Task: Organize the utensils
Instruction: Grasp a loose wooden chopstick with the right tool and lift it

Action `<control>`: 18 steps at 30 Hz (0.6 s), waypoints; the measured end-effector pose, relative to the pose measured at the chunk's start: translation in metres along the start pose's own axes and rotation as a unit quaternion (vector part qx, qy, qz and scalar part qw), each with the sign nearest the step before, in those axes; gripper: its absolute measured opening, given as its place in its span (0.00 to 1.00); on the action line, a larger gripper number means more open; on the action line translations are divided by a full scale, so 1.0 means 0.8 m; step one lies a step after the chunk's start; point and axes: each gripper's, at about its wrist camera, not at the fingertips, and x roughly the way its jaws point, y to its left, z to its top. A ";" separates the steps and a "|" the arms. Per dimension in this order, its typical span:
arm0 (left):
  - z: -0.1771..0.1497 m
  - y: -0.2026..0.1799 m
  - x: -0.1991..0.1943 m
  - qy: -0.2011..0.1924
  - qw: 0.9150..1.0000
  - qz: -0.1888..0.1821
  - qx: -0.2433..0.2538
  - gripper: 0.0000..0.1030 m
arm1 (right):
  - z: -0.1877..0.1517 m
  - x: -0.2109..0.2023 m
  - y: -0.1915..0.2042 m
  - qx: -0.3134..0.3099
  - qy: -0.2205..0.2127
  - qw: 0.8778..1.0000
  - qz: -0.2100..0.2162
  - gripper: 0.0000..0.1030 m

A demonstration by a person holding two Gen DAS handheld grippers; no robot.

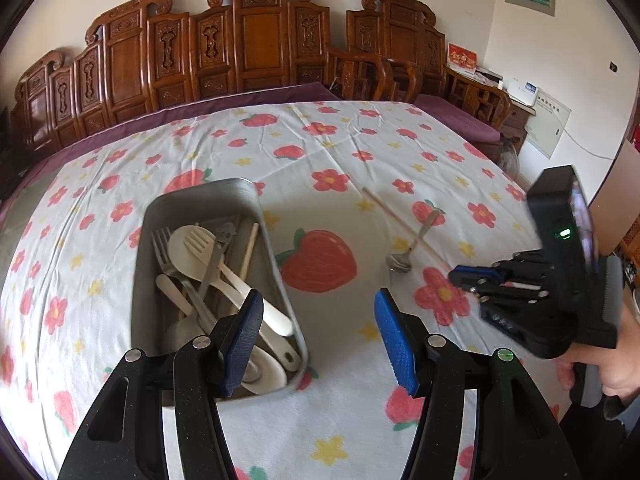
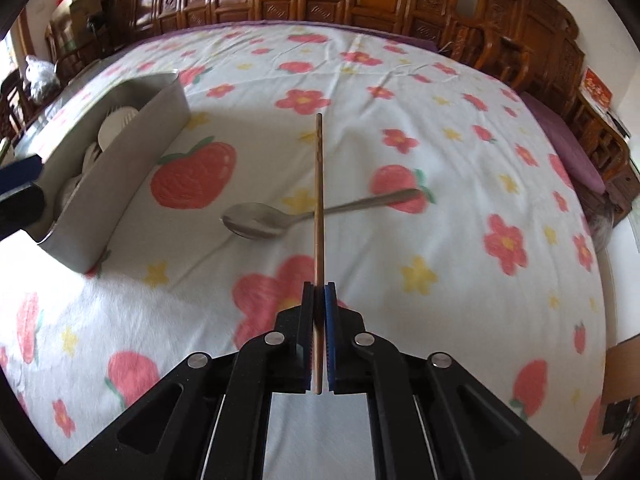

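A grey metal tray (image 1: 152,240) on the flowered cloth holds several utensils: white plastic spoons (image 1: 240,284), forks (image 1: 162,246) and a wooden chopstick (image 1: 249,252). My left gripper (image 1: 318,332) is open and empty, hovering by the tray's near right corner. My right gripper (image 2: 319,292) is shut on a wooden chopstick (image 2: 319,184) that points forward above the cloth; it also shows in the left wrist view (image 1: 404,224), with the right gripper (image 1: 464,276) at its near end. A metal spoon (image 2: 280,218) lies on the cloth under the chopstick, also seen in the left wrist view (image 1: 412,246). The tray shows in the right wrist view (image 2: 120,184) at left.
The strawberry-and-flower cloth (image 1: 320,152) covers a large surface. Carved wooden furniture (image 1: 248,40) stands along the far side. A purple cushion (image 2: 568,152) lies at the right edge. The left gripper's fingertip (image 2: 20,176) shows at the left edge of the right wrist view.
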 end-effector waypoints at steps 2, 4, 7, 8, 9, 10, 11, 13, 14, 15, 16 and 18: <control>-0.002 -0.010 0.002 0.002 1.000 -0.001 0.004 0.54 | -0.010 -0.016 -0.012 0.008 -0.009 1.000 0.003 0.06; -0.002 -0.019 0.004 0.005 1.000 -0.001 0.008 0.54 | -0.020 -0.029 -0.022 0.013 -0.015 1.000 0.007 0.06; -0.002 -0.037 0.009 0.008 1.000 -0.002 0.018 0.54 | -0.041 -0.049 -0.038 0.016 -0.020 1.000 0.011 0.06; -0.002 -0.043 0.011 0.009 1.000 0.000 0.022 0.54 | -0.048 -0.055 -0.043 0.017 -0.021 1.000 0.012 0.06; -0.002 -0.051 0.014 0.010 1.000 0.001 0.028 0.54 | -0.053 -0.060 -0.046 0.018 -0.022 0.999 0.014 0.06; -0.001 -0.057 0.016 0.012 0.999 0.001 0.032 0.54 | -0.060 -0.066 -0.052 0.021 -0.024 0.999 0.016 0.06; -0.001 -0.063 0.020 0.015 0.999 0.000 0.034 0.54 | -0.067 -0.072 -0.057 0.024 -0.027 0.999 0.019 0.06; 0.000 -0.070 0.025 0.019 0.999 -0.003 0.033 0.54 | -0.077 -0.080 -0.065 0.027 -0.030 0.999 0.023 0.06; 0.001 -0.075 0.029 0.022 0.999 -0.004 0.034 0.54 | -0.082 -0.083 -0.069 0.027 -0.032 0.999 0.024 0.06; 0.002 -0.078 0.032 0.024 0.999 -0.003 0.035 0.54 | -0.085 -0.085 -0.071 0.028 -0.033 0.999 0.025 0.06; 0.003 -0.081 0.036 0.027 0.999 -0.003 0.034 0.54 | -0.088 -0.086 -0.073 0.028 -0.034 0.999 0.025 0.06; 0.006 -0.084 0.047 0.039 0.999 -0.008 0.026 0.54 | -0.088 -0.088 -0.077 0.025 -0.036 0.999 0.024 0.06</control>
